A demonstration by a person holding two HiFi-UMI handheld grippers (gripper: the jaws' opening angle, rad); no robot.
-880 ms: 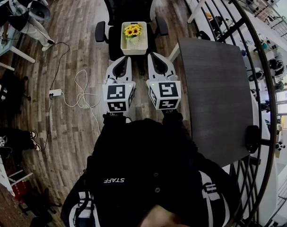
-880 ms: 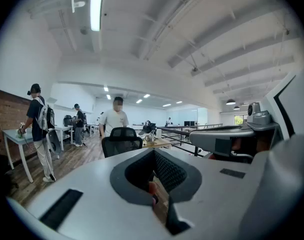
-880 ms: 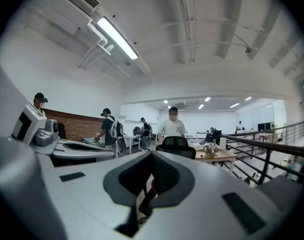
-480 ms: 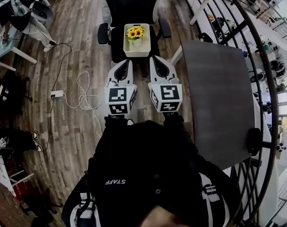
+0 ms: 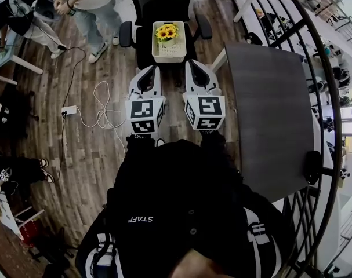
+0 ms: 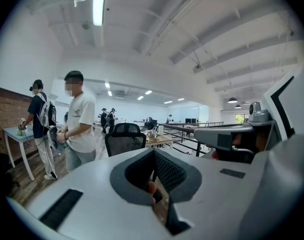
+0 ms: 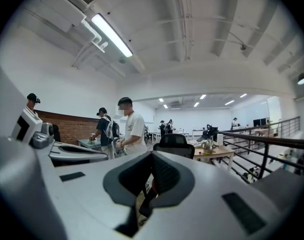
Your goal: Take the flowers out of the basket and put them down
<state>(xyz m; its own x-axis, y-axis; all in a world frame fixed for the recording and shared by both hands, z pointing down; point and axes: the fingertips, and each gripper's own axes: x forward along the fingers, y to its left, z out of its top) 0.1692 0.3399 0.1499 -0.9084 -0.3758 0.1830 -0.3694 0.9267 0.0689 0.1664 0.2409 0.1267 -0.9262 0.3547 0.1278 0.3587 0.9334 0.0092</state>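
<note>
A white basket with yellow sunflowers in it stands on the seat of a black office chair at the top of the head view. My left gripper and right gripper are held side by side just short of the chair, both pointing at the basket. Both are shut, with nothing between the jaws. In the left gripper view the left gripper hides the basket, and only the chair back shows. The right gripper hides it in the right gripper view too.
A dark grey table stands close on my right, with a curved black railing beyond it. A white cable and power strip lie on the wooden floor at left. A person in a white shirt stands left of the chair.
A person in a white shirt has walked into the head view at the upper left. Both grippers stay shut and side by side before the chair; the right one has rolled a little.
</note>
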